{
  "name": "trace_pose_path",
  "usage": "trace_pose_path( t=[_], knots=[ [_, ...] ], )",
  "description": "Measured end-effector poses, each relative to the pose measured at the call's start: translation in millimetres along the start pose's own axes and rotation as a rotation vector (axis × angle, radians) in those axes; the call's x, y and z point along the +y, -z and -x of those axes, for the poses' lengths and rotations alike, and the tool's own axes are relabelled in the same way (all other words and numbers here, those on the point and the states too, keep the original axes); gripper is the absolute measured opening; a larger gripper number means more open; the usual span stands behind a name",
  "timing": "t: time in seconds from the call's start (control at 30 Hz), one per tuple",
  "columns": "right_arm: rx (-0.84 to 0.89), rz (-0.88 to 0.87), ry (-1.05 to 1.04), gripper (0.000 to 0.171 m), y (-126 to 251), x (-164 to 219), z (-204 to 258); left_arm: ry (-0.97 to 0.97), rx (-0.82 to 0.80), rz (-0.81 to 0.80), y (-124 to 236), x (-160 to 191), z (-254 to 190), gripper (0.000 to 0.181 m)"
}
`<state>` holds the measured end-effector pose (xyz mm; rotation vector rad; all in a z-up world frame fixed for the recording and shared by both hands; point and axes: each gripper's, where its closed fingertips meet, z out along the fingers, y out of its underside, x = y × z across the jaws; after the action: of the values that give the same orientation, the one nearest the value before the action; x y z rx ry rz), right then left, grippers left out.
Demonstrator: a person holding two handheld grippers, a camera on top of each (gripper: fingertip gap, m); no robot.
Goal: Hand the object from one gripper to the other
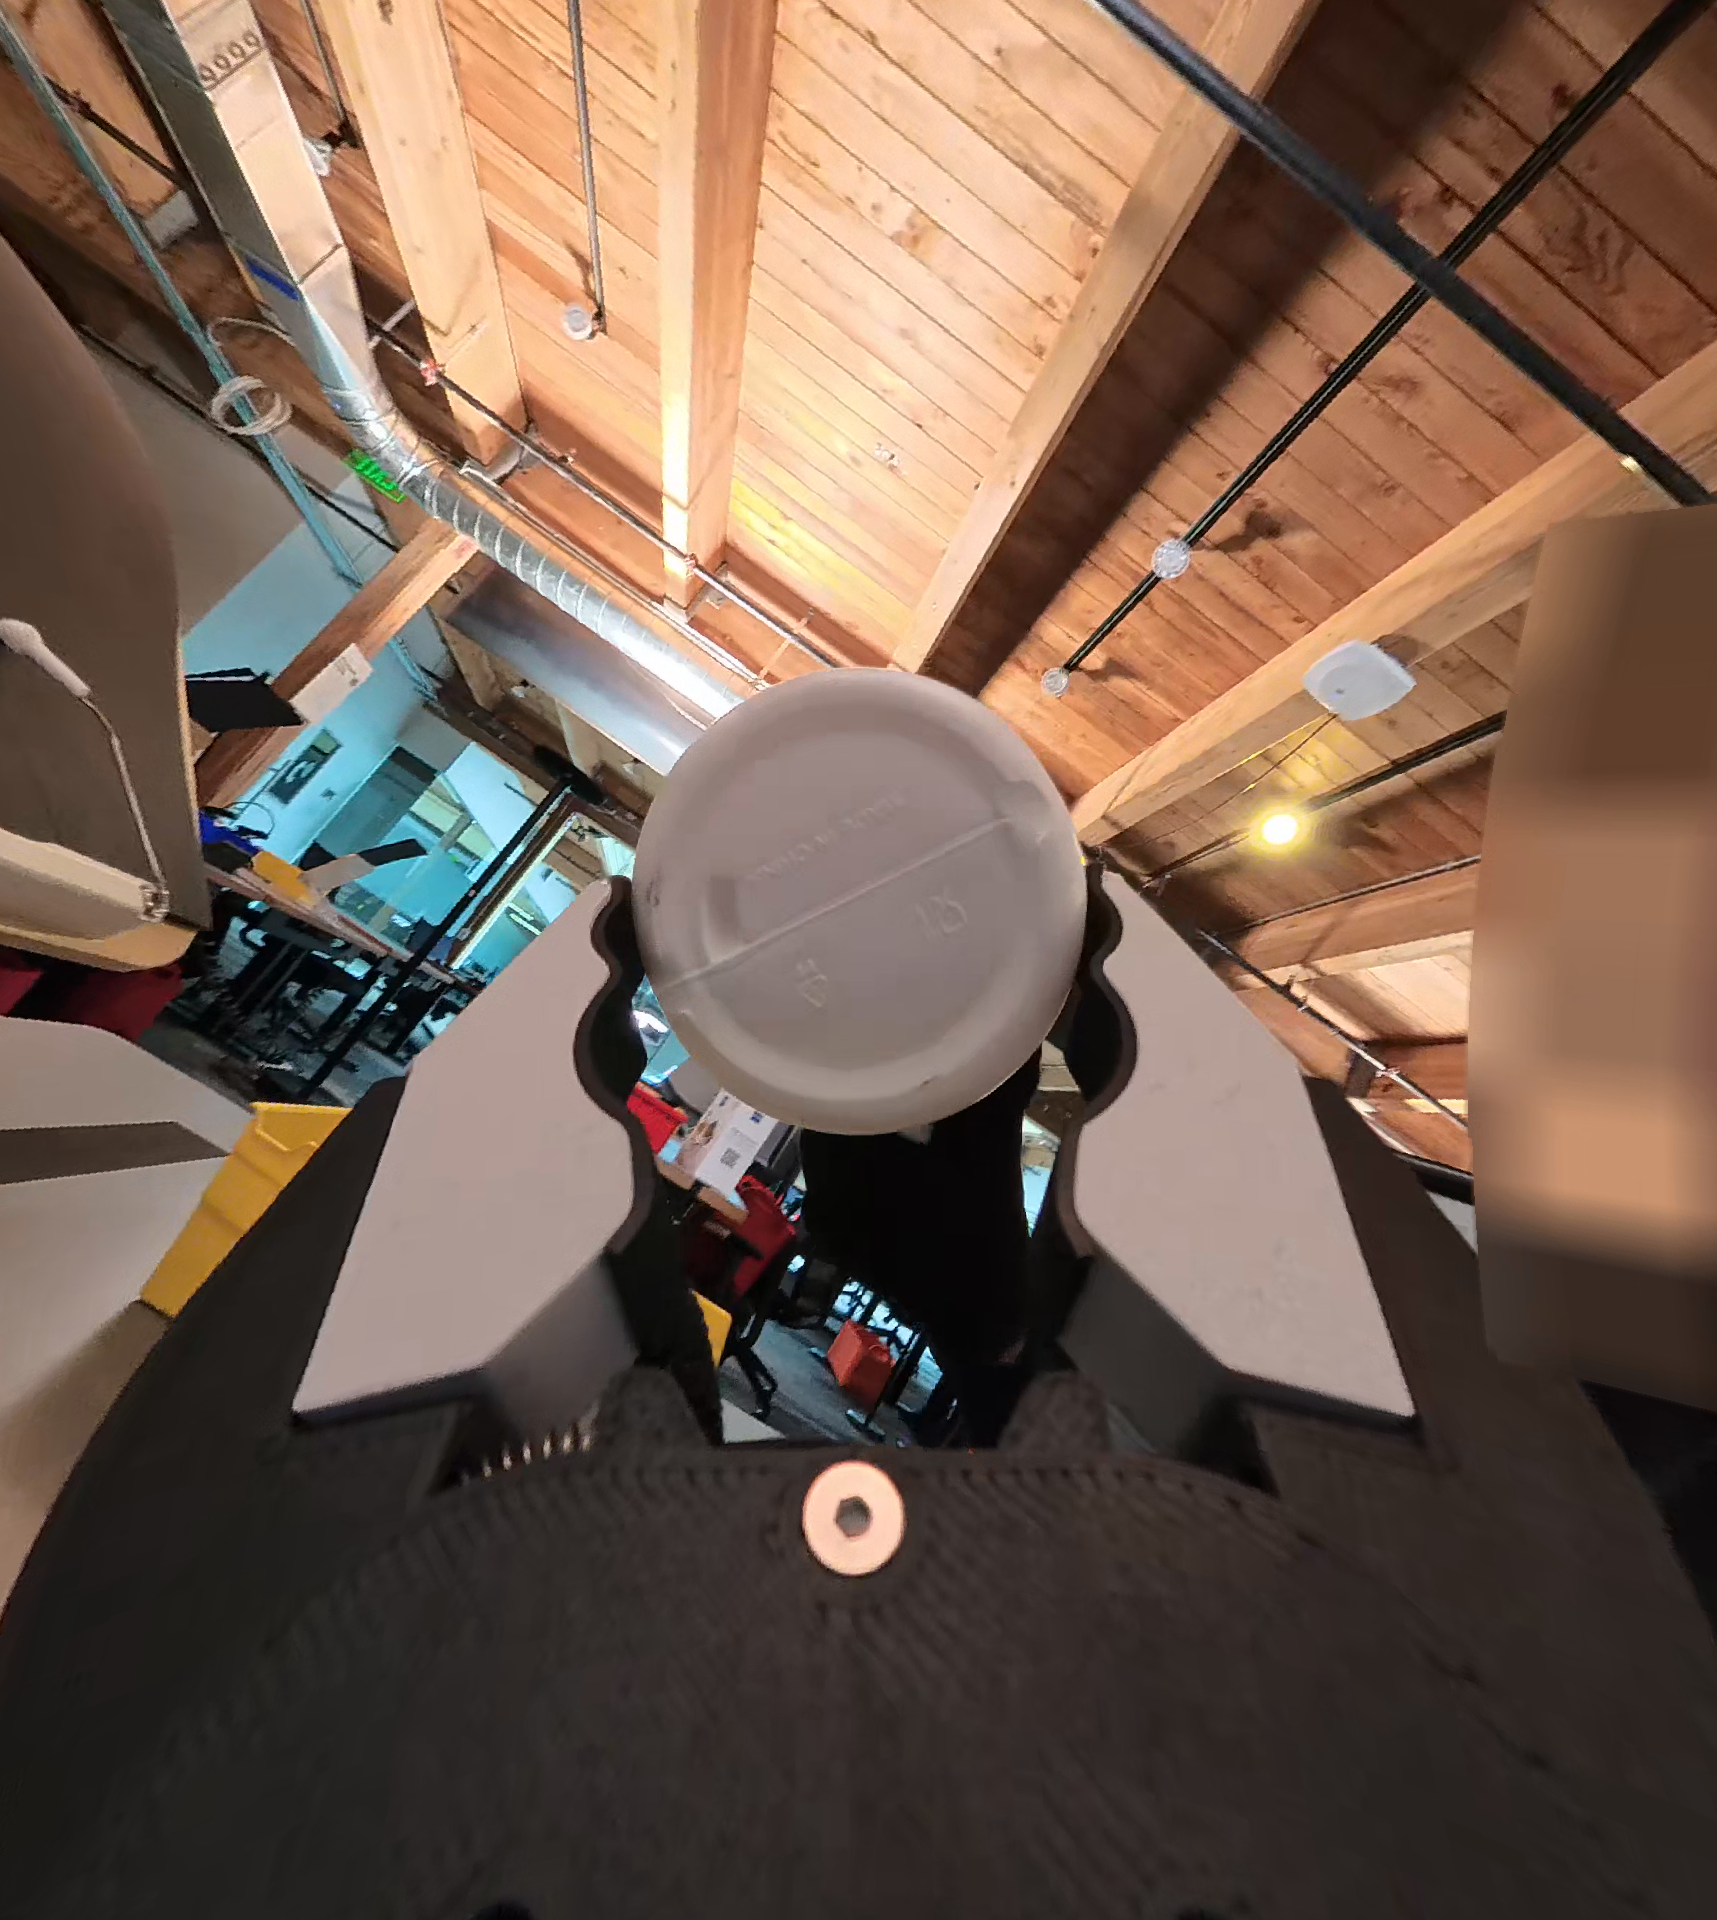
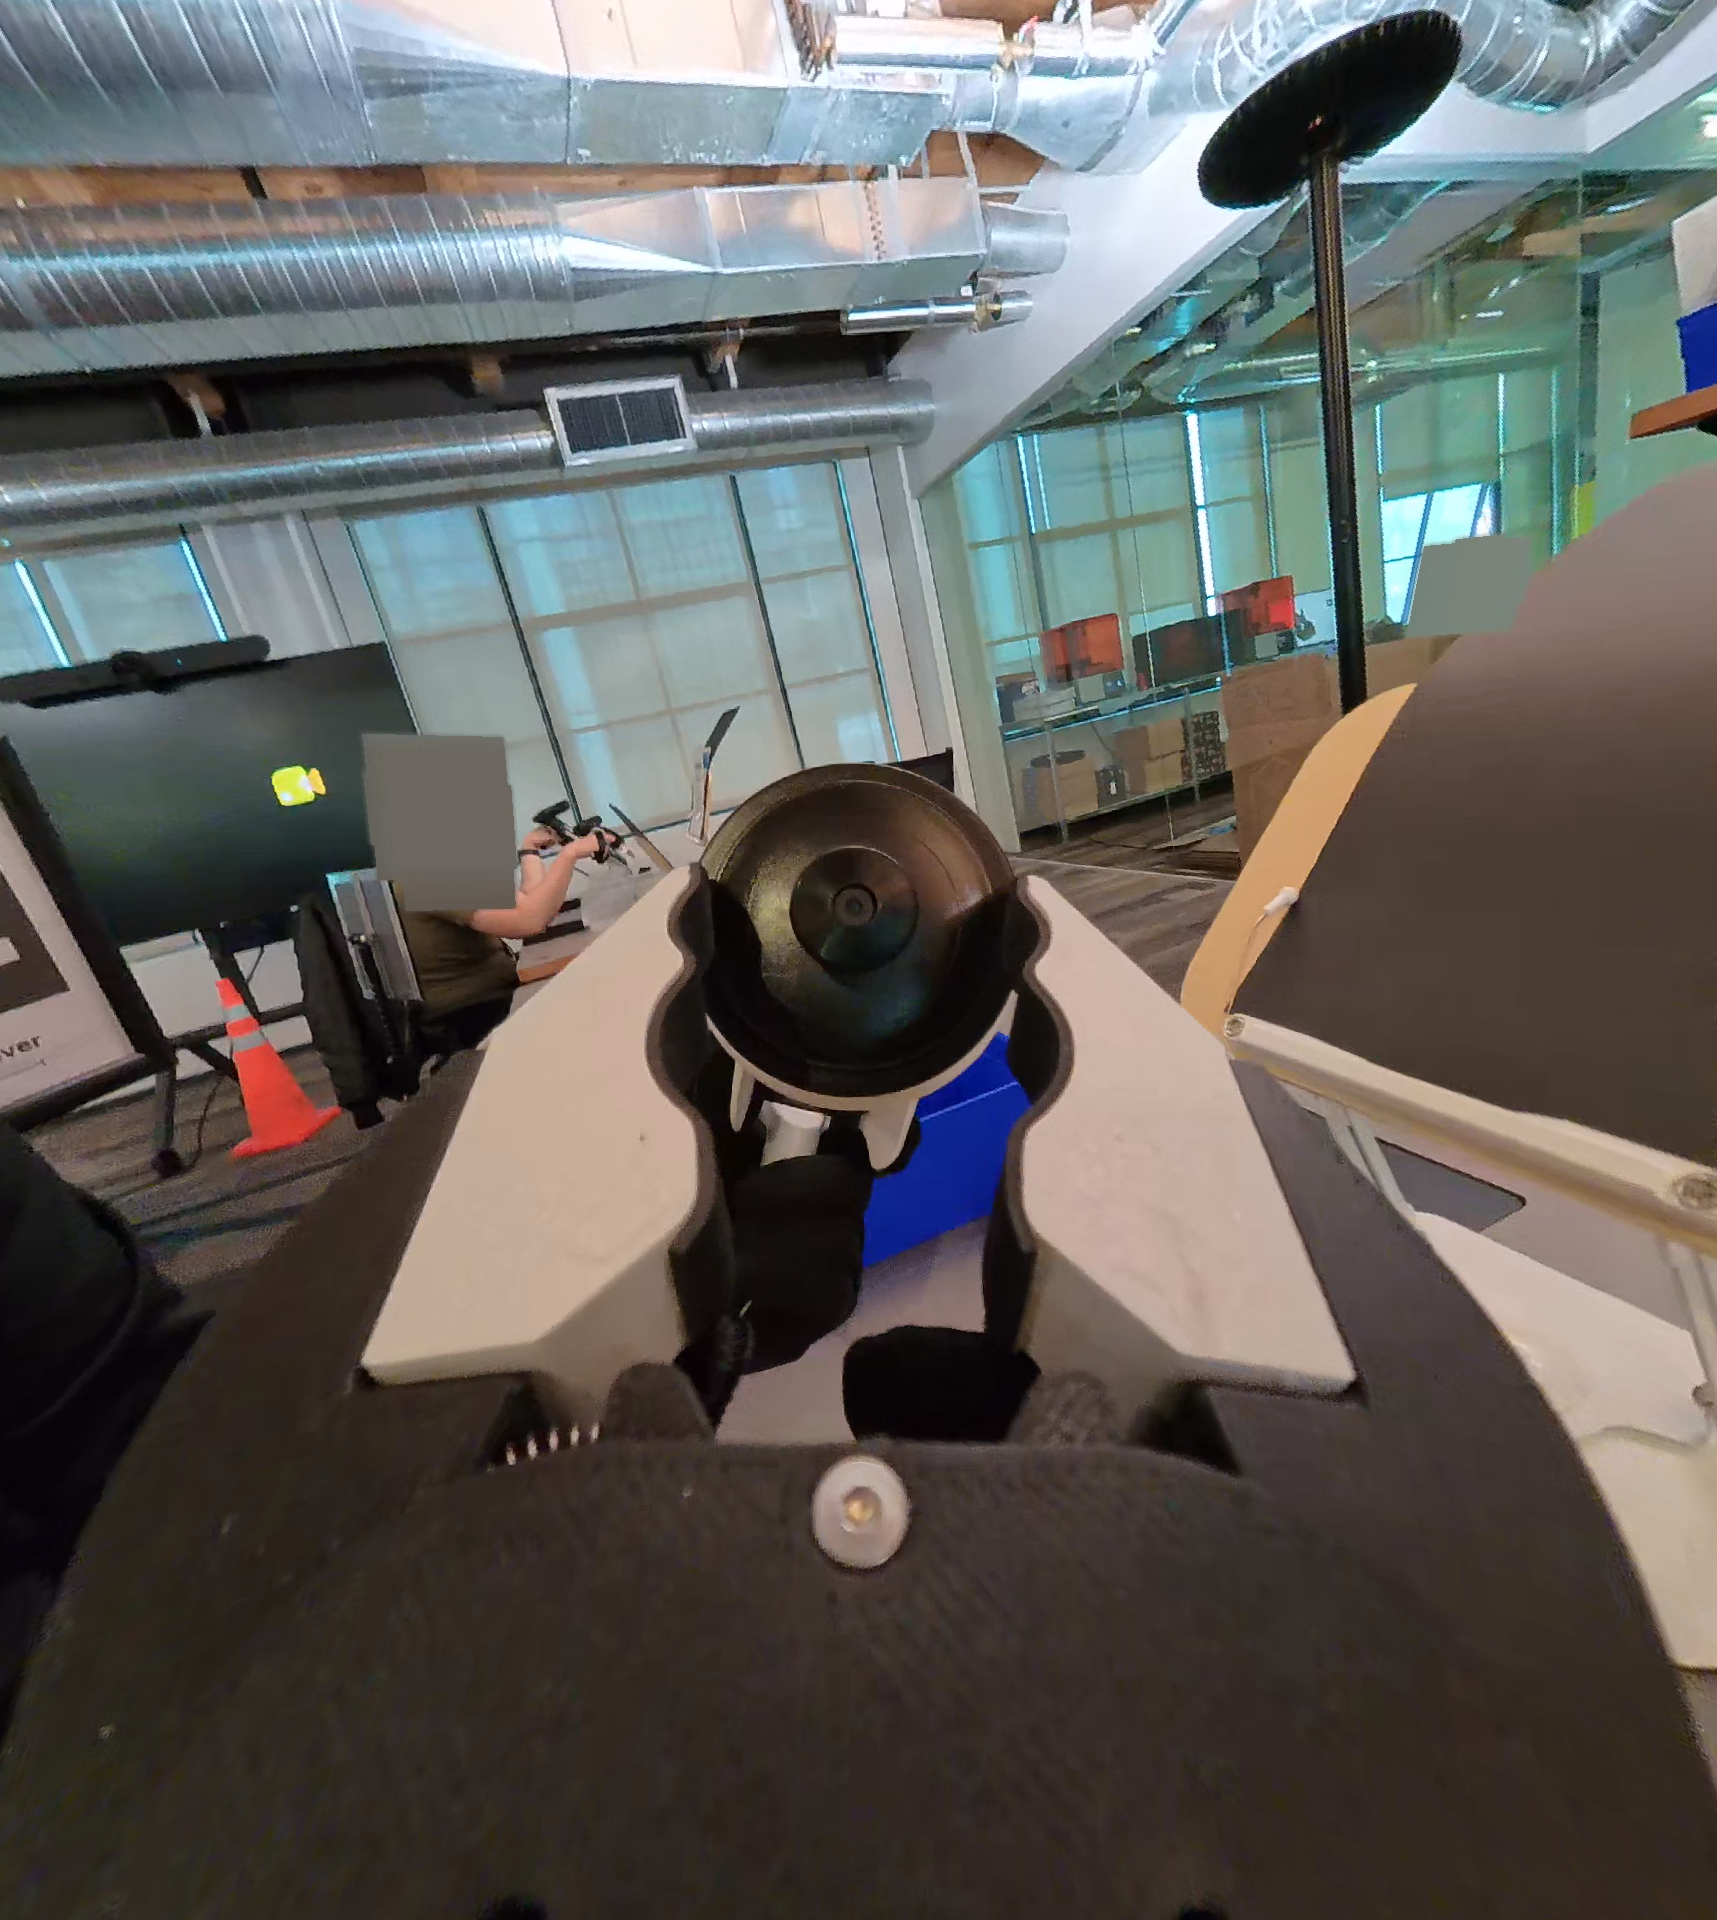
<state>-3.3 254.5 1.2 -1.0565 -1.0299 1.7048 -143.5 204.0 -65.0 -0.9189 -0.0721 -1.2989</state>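
Observation:
The object is a white bottle with a black cap. In the left wrist view its round white base (image 1: 859, 904) faces the camera, pinched between the tips of my left gripper (image 1: 859, 899), which points up toward the wooden ceiling. In the right wrist view the black cap (image 2: 854, 914) faces the camera, gripped between the tips of my right gripper (image 2: 859, 909). Both grippers look shut on the same bottle, one at each end. Dark shapes and white prongs (image 2: 745, 1101) behind the cap are partly hidden, and I cannot tell what they are.
A dark curved shade on a white stand (image 2: 1664, 1507) is close on the right; it also shows at the left of the left wrist view (image 1: 23, 520). A yellow bin (image 1: 241, 1184), a blue bin (image 2: 947, 1164), an orange cone (image 2: 262, 1091) and a seated person (image 2: 464, 956) lie farther off.

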Motion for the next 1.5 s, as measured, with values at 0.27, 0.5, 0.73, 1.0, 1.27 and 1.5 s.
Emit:
trace_pose_path(
  t=[0.27,0.5,0.73,1.0,1.27,1.5],
  knots=[
    [0.004,-0.067,-0.088,0.063,13.8,26.0,-5.3,-0.015,-0.035,0.002,0.2,-10.9,0.1,0.082],
    [-0.003,-0.101,-0.159,0.065,19.8,42.1,-5.8,-0.030,-0.070,0.014,-0.1,-12.7,0.2,0.082],
    [0.010,-0.132,-0.232,0.065,23.6,75.9,-7.2,-0.041,-0.126,0.001,0.4,-21.1,9.7,0.081],
    [0.002,-0.132,-0.295,0.067,23.7,104.2,-3.1,-0.022,-0.166,-0.037,3.3,-26.7,21.9,0.081],
    [0.020,-0.103,-0.344,0.069,26.2,133.4,0.4,-0.009,-0.210,-0.033,3.2,-22.9,30.7,0.080],
    [0.153,0.067,-0.214,0.094,28.7,156.5,1.6,-0.022,-0.221,-0.003,0.6,-25.2,31.1,0.080]
  ],
)
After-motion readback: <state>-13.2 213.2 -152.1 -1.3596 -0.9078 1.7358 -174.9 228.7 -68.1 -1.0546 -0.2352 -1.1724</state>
